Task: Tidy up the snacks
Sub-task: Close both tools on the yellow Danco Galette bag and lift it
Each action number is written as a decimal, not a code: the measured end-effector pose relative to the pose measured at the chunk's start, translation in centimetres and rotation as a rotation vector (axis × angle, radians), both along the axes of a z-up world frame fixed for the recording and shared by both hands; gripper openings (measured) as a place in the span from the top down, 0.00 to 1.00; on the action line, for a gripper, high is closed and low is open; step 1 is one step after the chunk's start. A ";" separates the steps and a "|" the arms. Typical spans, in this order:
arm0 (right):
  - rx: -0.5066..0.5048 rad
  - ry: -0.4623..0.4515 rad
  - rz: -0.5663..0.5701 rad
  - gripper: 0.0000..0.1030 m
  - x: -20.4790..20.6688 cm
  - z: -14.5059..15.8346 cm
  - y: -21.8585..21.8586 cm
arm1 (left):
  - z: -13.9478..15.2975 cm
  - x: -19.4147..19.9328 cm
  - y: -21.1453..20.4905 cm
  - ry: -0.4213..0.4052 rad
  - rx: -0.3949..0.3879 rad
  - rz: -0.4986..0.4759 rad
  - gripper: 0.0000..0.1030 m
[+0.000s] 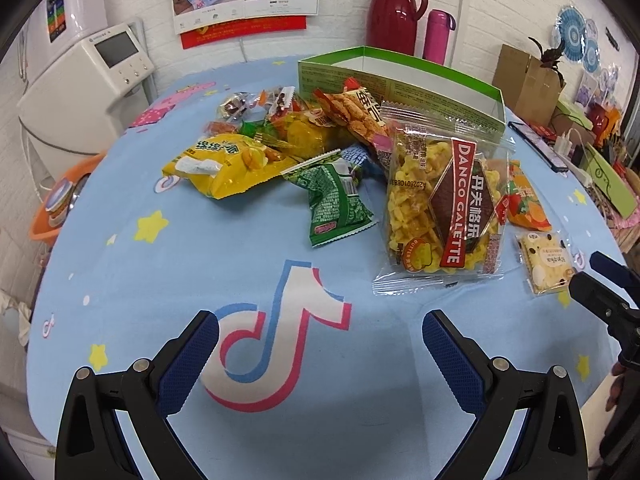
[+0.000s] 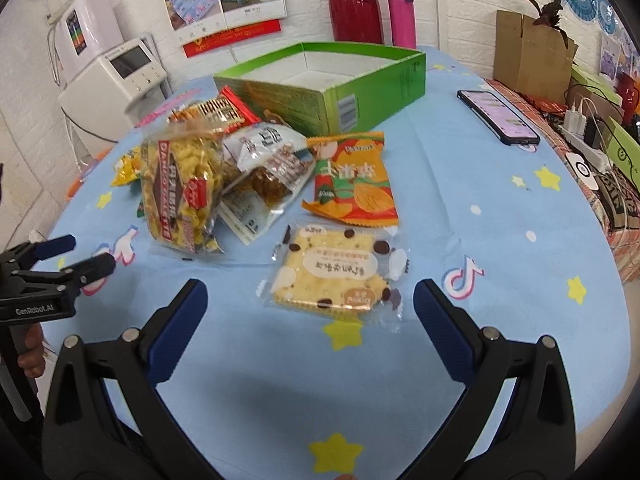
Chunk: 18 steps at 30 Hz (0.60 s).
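Note:
A heap of snack packets lies on the blue cloth before an empty green box (image 1: 400,80) (image 2: 340,84). Nearest my left gripper (image 1: 320,332), which is open over bare cloth, are a clear galette bag (image 1: 440,208) (image 2: 180,192), a green packet (image 1: 336,200) and a yellow bag (image 1: 224,164). My right gripper (image 2: 310,300) is open, its tips flanking the near edge of a square cracker packet (image 2: 332,272) (image 1: 544,264) without touching it. An orange chip packet (image 2: 352,180) (image 1: 524,200) lies just beyond. Each gripper appears at the edge of the other's view, the right gripper (image 1: 600,280) and the left gripper (image 2: 84,256).
A phone (image 2: 498,116) lies on the cloth at the right. A red jug (image 1: 394,12) and a pink flask (image 1: 436,32) stand behind the box. A white appliance (image 1: 92,88) stands off the table's left, a cardboard box (image 2: 528,56) and cables off its right.

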State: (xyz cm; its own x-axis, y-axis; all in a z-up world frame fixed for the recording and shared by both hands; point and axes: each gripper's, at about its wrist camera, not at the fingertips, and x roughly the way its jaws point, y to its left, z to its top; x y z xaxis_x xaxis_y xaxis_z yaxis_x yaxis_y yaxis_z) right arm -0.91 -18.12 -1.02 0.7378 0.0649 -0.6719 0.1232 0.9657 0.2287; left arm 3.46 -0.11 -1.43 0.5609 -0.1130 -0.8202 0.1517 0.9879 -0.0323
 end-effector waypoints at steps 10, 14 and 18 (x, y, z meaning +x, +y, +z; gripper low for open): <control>0.063 0.004 0.196 0.01 3.3 -0.5 1.5 | 2.9 2.7 0.0 0.011 -0.229 -0.156 0.05; 0.119 0.023 0.238 0.14 4.9 -1.2 2.0 | 3.2 4.5 -0.5 0.016 -0.264 -0.201 0.17; 0.136 0.025 0.276 0.26 6.4 -1.3 2.7 | 2.3 6.1 -1.6 0.062 -0.287 -0.269 0.32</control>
State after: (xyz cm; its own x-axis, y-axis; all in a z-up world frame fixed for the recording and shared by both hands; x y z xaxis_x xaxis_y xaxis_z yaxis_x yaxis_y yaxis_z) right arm 5.52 -15.43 -2.35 0.6634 0.3510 -0.6608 -0.1323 0.9243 0.3581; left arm 9.59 -1.68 0.89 0.4301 -0.4788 -0.7654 0.3932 0.8625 -0.3186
